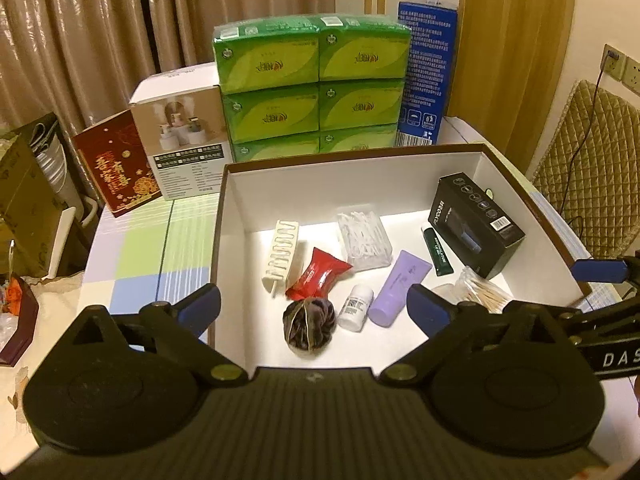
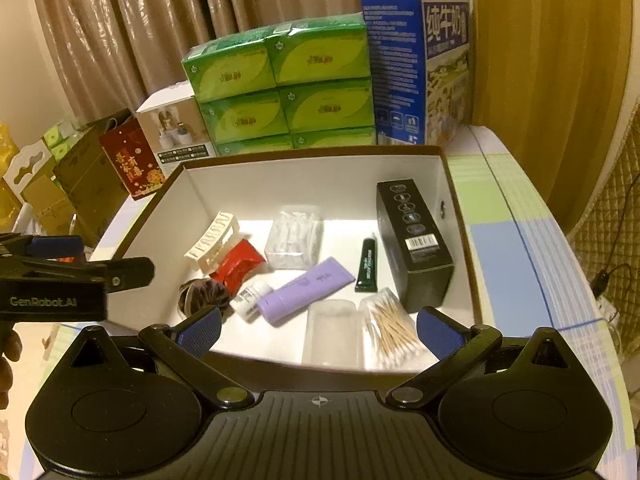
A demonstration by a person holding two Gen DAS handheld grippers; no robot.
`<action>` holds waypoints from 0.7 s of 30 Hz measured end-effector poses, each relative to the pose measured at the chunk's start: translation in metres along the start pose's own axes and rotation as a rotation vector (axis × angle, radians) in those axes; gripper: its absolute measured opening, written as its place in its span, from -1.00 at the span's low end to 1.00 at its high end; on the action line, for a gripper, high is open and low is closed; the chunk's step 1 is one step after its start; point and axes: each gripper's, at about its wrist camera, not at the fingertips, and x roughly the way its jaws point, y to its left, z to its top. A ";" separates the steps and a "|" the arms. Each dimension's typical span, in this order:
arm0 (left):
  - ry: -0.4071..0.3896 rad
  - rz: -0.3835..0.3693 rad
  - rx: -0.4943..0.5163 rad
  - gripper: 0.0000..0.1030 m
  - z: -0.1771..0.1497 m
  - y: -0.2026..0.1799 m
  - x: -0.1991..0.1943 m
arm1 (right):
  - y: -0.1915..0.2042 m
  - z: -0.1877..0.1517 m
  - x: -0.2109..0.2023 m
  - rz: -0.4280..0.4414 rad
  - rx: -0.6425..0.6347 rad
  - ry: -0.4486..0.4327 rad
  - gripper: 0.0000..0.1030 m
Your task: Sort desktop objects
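Clear container [image 2: 332, 334] blurred beside cotton swabs [image 2: 390, 330]

Six green tissue packs [image 1: 312, 84], two tubes [image 1: 400, 288].

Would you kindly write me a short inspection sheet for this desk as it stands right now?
Surface: table with a pastel checked cloth.
Job's things: open white-lined box holds a black carton, purple tube, green tube, cotton swabs, white bottle, red packet, hair claw, dark scrunchie, floss picks.
Clutter: green tissue packs, blue milk carton, white product box, red gift box behind the box.
Grippers: left gripper and right gripper open, empty.
Cables: one at a wall socket.
Surroundings: curtains, quilted chair.
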 end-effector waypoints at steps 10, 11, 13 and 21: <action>-0.046 0.022 -0.014 0.98 -0.025 -0.010 -0.056 | 0.004 -0.021 -0.048 0.031 -0.033 -0.041 0.96; -0.050 0.024 -0.015 0.98 -0.027 -0.012 -0.061 | 0.004 -0.024 -0.053 0.034 -0.037 -0.043 0.96; -0.057 0.041 -0.014 0.98 -0.033 -0.015 -0.072 | 0.005 -0.029 -0.061 0.037 -0.046 -0.048 0.96; -0.065 0.060 -0.040 0.98 -0.054 -0.024 -0.109 | 0.006 -0.048 -0.093 0.043 -0.074 -0.076 0.96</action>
